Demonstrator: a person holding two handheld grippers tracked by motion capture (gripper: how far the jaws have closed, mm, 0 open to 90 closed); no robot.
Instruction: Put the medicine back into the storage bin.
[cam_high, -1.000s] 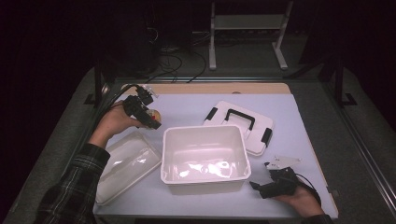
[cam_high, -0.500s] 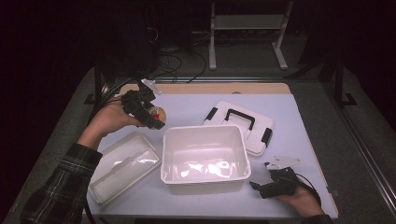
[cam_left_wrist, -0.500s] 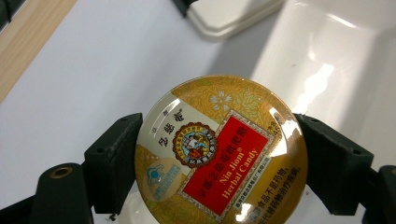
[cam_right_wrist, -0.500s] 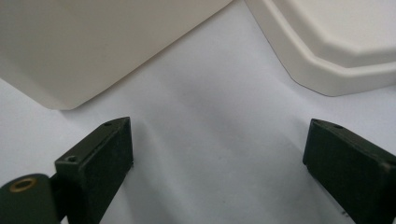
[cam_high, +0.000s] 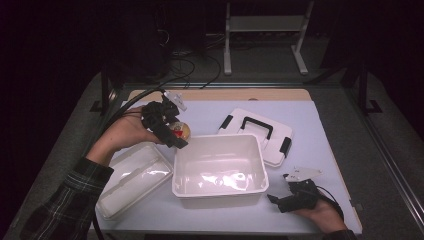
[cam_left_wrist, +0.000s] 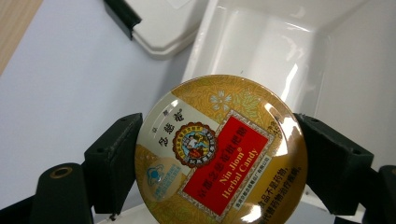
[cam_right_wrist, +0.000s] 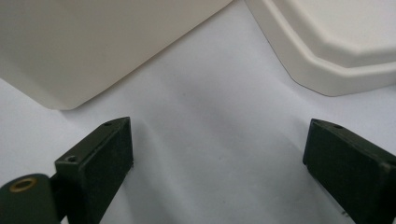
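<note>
The left gripper (cam_high: 176, 131) is clamped on a round candy tin (cam_high: 180, 131), held just off the far left corner of the open white bin (cam_high: 220, 170). From above the tin is a small gold spot; the left gripper view reads its red label (cam_left_wrist: 219, 158). A second ago it sat farther left of the bin. The right gripper (cam_high: 277, 200), jaws apart and empty, rests near the bin's near right corner, unmoved.

A lab: dark room, cables (cam_high: 190, 67), metal stand (cam_high: 262, 30).
</note>
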